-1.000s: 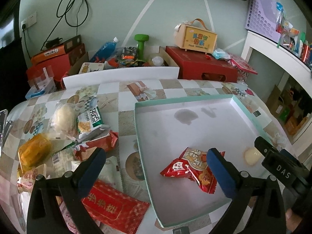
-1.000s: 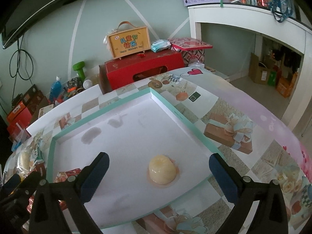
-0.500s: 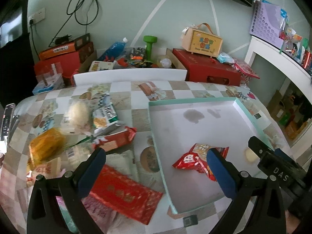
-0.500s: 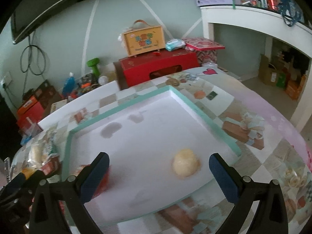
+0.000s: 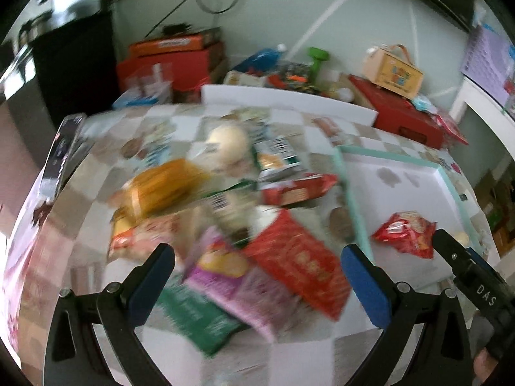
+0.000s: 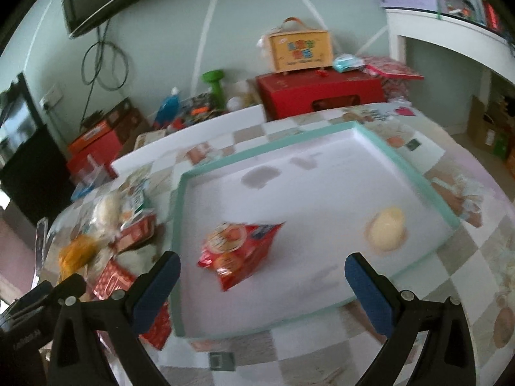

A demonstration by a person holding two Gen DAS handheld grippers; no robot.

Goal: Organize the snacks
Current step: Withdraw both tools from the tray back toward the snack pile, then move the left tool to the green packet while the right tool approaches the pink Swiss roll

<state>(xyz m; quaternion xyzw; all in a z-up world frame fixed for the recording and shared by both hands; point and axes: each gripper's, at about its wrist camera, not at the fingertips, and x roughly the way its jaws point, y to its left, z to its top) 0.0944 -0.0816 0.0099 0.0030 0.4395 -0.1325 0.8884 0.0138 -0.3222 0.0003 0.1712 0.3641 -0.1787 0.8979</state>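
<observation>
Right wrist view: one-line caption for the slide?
Open right gripper above teal-rimmed tray holding a red snack bag and a pale jelly cup.

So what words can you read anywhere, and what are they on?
"DAS": white letters on the right gripper's black body, seen in the left wrist view.
Snack packets, yellow gift box, orange carton: print too blurred to read.

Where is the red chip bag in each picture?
Left wrist: the red bag lies at the right, inside the tray, just right of the tray's near-left rim.
Right wrist: the red bag lies left of centre, in the tray.
Shared landmark: the yellow jelly in the tray too.
</observation>
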